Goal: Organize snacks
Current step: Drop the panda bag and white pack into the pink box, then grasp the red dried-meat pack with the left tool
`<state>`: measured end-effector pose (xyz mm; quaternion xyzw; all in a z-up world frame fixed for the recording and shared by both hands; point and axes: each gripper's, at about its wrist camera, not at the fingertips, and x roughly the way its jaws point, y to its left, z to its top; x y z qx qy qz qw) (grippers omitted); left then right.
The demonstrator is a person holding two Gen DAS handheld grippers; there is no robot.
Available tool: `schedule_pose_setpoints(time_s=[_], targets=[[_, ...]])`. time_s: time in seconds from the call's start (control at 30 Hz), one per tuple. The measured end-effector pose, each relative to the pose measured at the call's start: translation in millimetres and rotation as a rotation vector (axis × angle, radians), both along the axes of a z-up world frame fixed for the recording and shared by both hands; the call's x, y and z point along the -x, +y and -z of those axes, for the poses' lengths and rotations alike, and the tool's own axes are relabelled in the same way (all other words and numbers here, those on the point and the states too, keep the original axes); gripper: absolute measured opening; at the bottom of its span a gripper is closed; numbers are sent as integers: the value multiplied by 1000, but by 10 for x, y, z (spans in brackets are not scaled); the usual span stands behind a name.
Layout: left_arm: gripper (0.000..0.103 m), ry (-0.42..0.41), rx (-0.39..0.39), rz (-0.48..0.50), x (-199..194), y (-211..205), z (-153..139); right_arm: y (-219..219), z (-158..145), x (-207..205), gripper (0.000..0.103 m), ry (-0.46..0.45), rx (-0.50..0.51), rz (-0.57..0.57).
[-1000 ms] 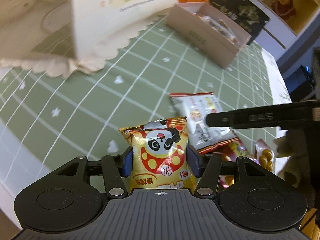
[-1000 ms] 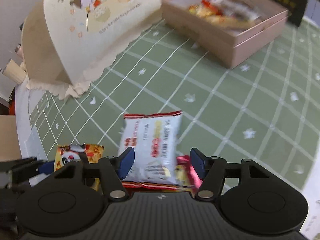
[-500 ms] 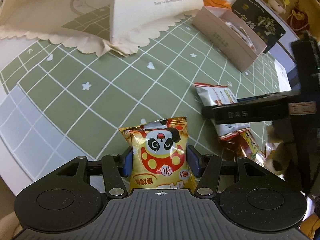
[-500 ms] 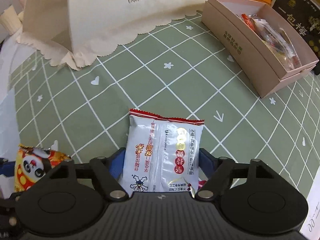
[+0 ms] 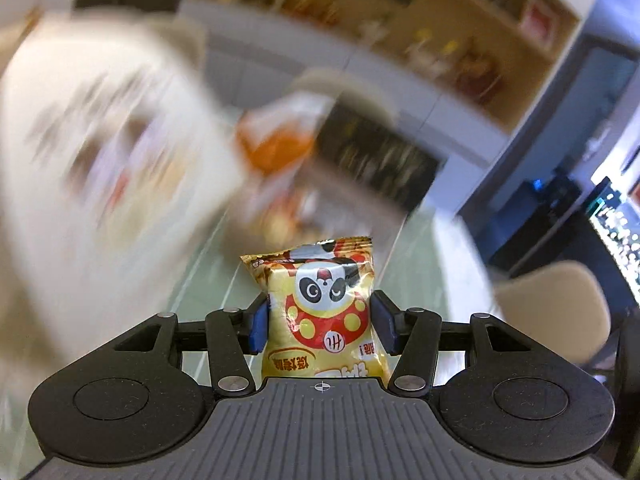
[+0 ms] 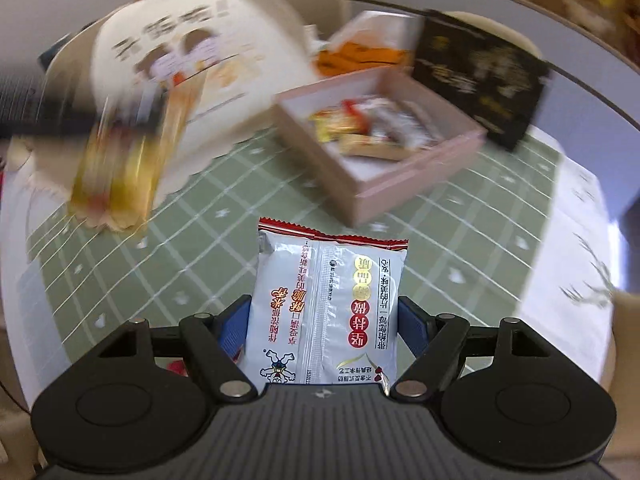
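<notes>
Grippers both loaded: left gripper (image 5: pixel 320 322) clamps the panda bag (image 5: pixel 324 312), right gripper (image 6: pixel 322 326) clamps the white packet (image 6: pixel 324 312) above the green cloth (image 6: pixel 248 184), pink box (image 6: pixel 400 184) ahead.

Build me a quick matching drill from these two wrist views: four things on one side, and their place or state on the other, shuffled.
Things:
1. panda snack packet
2. white snack packet
3. pink box
4. black bag

Place or state:
A. open on the green cloth, snacks inside
B. clamped in the right tongs
C. standing behind the box
D. clamped in the left tongs

Pairs: 1-D, 2-B, 3-A, 4-C
</notes>
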<state>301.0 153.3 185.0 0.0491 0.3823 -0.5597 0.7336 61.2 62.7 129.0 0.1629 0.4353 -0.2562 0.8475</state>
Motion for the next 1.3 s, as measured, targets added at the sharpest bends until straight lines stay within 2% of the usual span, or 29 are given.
schedule_pose_setpoints(time_s=[0.07, 0.13, 0.17, 0.2, 0.3, 0.37, 0.5, 0.63, 0.77, 0.83, 0.93, 1.07, 1.2, 1.3], targets=[[57, -29, 83, 2, -115, -380, -232, -74, -7, 128, 76, -7, 5, 39], [57, -3, 148, 0, -242, -726, -319, -135, 6, 231, 76, -6, 16, 75], [57, 20, 152, 4, -298, -904, -294, -170, 15, 276, 76, -4, 20, 92], [56, 41, 133, 24, -344, -1087, -218, -207, 20, 319, 76, -4, 23, 109], [56, 76, -14, 69, -446, -1591, 189, -295, 17, 452, 76, -7, 33, 143], [56, 87, -18, 63, -456, -1640, 365, -356, -22, 522, 76, -11, 52, 159], [56, 210, 47, 35, -473, -1353, 540, -563, -260, 517, 76, -78, 49, 163], [56, 180, -69, 32, -301, -936, 845, -823, -651, 221, 76, -179, 73, 90], [56, 268, -178, 38, -39, -505, 1189, -1161, -889, -425, 79, -296, 173, 58], [56, 299, -206, 31, 85, -278, 1268, -1361, -847, -787, 82, -291, 172, 65], [56, 281, -250, 26, 229, 99, 1294, -1520, -697, -1081, 82, -207, 131, 91], [56, 275, -272, -10, 401, 574, 1349, -1341, -490, -803, 82, -170, 80, 93], [56, 351, -289, -42, 547, 896, 1438, -1013, -41, -223, 82, -70, 77, 68], [56, 403, -300, -42, 657, 980, 1476, -668, 186, 208, 82, -35, 99, 52]])
